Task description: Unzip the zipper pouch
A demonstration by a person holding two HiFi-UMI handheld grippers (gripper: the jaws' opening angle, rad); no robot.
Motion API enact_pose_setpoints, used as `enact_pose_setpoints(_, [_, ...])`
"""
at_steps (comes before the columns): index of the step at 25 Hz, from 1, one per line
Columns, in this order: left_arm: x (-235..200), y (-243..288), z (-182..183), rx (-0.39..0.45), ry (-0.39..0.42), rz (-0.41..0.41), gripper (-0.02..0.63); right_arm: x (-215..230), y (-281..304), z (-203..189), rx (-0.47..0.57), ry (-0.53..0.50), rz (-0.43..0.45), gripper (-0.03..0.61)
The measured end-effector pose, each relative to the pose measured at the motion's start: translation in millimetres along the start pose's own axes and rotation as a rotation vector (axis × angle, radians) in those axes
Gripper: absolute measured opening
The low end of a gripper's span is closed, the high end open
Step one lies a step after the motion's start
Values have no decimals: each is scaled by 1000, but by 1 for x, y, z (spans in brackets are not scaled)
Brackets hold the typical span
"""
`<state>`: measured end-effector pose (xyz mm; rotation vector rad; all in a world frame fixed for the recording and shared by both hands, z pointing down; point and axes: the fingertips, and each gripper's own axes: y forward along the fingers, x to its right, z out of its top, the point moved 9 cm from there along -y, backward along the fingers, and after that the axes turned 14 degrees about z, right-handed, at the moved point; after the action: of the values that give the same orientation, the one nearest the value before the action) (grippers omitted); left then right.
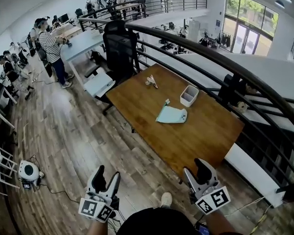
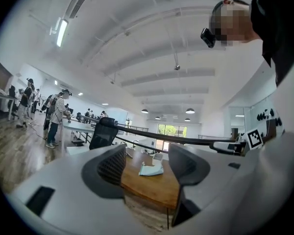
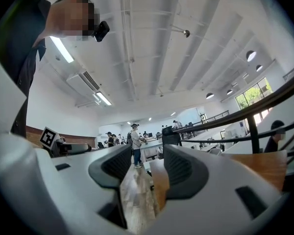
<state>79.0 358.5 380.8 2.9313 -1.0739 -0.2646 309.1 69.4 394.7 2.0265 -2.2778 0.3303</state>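
A pale blue zipper pouch (image 1: 171, 115) is lying near the middle of the wooden desk (image 1: 206, 136) while the left gripper (image 1: 107, 176) and right gripper (image 1: 196, 172) are hovering off its near corner, jaws apart, holding nothing.

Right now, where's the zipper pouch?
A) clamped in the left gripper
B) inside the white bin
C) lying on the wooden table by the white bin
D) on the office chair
C: the pale blue zipper pouch lies on the wooden table next to the white bin. The left gripper and right gripper are both open, empty and well short of the pouch.
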Motion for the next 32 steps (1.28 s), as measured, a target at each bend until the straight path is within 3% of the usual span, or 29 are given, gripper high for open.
enact_pose_setpoints(8, [22,50,-6,-10,-10,1,272,53,24,7,-11,30,-36,199])
enact_pose_setpoints(16, [3,110,-28,-37,-12,-13,272,99,60,-6,-52,11,-125,201])
enact_pose_setpoints(23, [-27,199,-13,-53,-24,-122,272,123,106,9,-60,2,-277,201])
enact_pose_setpoints(32, [-84,294,6,-20,-34,-223,272,134,204,15,-98,-79,-331,199])
